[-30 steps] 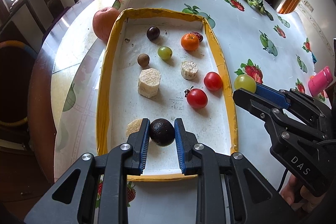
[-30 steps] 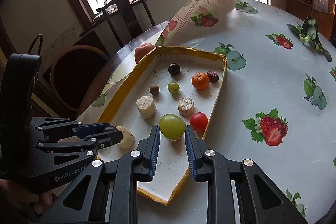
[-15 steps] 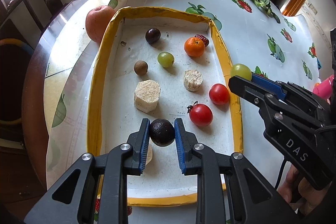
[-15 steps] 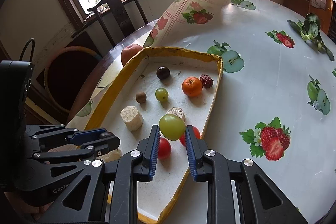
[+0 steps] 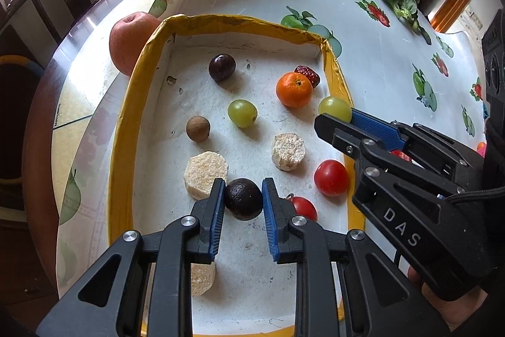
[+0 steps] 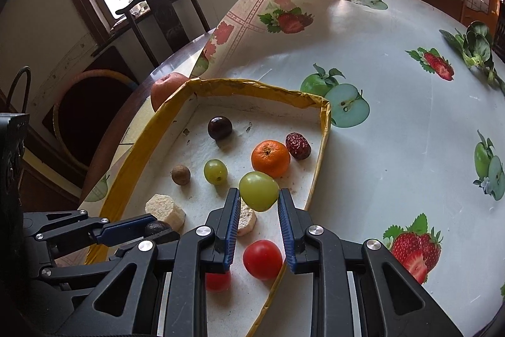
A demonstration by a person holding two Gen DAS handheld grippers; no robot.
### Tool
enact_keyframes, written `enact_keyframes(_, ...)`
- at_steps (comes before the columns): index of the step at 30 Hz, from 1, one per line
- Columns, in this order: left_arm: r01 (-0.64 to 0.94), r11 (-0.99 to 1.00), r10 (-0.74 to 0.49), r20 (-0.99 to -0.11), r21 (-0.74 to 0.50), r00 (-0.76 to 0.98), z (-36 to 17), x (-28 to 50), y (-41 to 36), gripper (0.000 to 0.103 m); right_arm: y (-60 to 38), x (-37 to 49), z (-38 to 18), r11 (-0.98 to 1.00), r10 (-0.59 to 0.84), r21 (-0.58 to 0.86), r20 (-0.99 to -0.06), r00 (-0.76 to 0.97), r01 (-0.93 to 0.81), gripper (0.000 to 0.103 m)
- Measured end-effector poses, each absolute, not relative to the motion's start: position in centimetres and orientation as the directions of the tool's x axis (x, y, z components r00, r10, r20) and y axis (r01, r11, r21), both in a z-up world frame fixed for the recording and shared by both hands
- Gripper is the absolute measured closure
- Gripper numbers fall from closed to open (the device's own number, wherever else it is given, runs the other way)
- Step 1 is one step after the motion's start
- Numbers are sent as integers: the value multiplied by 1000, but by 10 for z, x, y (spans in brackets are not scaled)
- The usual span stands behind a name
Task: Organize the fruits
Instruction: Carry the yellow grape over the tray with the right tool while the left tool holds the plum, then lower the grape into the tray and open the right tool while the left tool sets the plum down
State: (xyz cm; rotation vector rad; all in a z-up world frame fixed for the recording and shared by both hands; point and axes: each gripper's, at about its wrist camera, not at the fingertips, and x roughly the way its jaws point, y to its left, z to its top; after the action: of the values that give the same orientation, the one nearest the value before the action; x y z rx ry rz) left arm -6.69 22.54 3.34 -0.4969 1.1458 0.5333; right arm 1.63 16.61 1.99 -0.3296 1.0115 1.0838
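A yellow-rimmed tray (image 5: 126, 122) is sitting on the fruit-print tablecloth (image 5: 378, 52), and lying loose on its white floor are a dark plum (image 5: 222, 67) near the far wall, an orange mandarin (image 5: 294, 89) with a red date (image 5: 307, 74) touching it on the far side, a green grape (image 5: 242, 113) toward the middle, a small brown longan (image 5: 198, 129) to its left, three pale cut chunks (image 5: 205, 173) and two red cherry tomatoes (image 5: 331, 177) toward the near right. A red apple (image 5: 131, 41) is resting outside the tray, against its far left corner. The left gripper (image 5: 243, 199) is clenching a dark round fruit (image 5: 243, 198) between its blue pads, holding it just beside the largest pale chunk and above the tray's near middle. The right gripper (image 6: 258, 197) is gripping a larger green grape (image 6: 258, 191) in the same way, carrying it over the tray's right side with the mandarin just beyond it. Compared with a second ago, both grippers are reaching further along the tray: the dark fruit, which was over the near end by the closest chunk, is now level with the big chunk, and the held grape, which was out beyond the right rim, is now hanging inside it, past the tomatoes. The loose fruits are lying where they were.
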Motion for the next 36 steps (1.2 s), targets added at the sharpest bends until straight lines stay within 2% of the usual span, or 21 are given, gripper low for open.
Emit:
enact_keyframes(10, -637, 766, 157, -938, -82, 310, 35, -64, 227, 80, 172, 18, 13, 476, 563, 235, -822, 87, -848, 75)
enact_keyframes(13, -639, 767, 179, -937, -57, 298, 37, -65, 225, 72, 171, 17, 14, 474, 565, 235, -821, 88, -848, 75)
enact_keyframes(15, -642, 767, 207, -934, -29, 290, 39, -67, 224, 55, 170, 18, 15, 476, 568, 243, -819, 84, -845, 75)
enact_keyframes(17, -643, 766, 222, -929, -23, 297, 42, -71, 223, 45, 169, 19, 16, 477, 569, 245, -818, 84, -844, 75)
enact_keyframes(18, -643, 766, 223, -927, -26, 303, 44, -73, 222, 44, 168, 19, 17, 476, 569, 245, -818, 84, -845, 75)
enact_keyframes(22, -639, 769, 224, -926, -23, 303, 47, -80, 219, 44, 165, 16, 22, 459, 574, 242, -816, 76, -855, 75)
enact_keyframes(26, -639, 769, 223, -927, -22, 301, 48, -91, 213, 44, 159, 12, 29, 444, 585, 245, -808, 72, -862, 70)
enact_keyframes(34, -625, 781, 237, -926, 2, 294, 56, -116, 194, 44, 144, -2, 49, 372, 619, 250, -784, 38, -894, 70)
enact_keyframes(36, -622, 783, 240, -925, 5, 294, 59, -123, 190, 44, 139, -6, 53, 340, 627, 261, -779, 12, -903, 66)
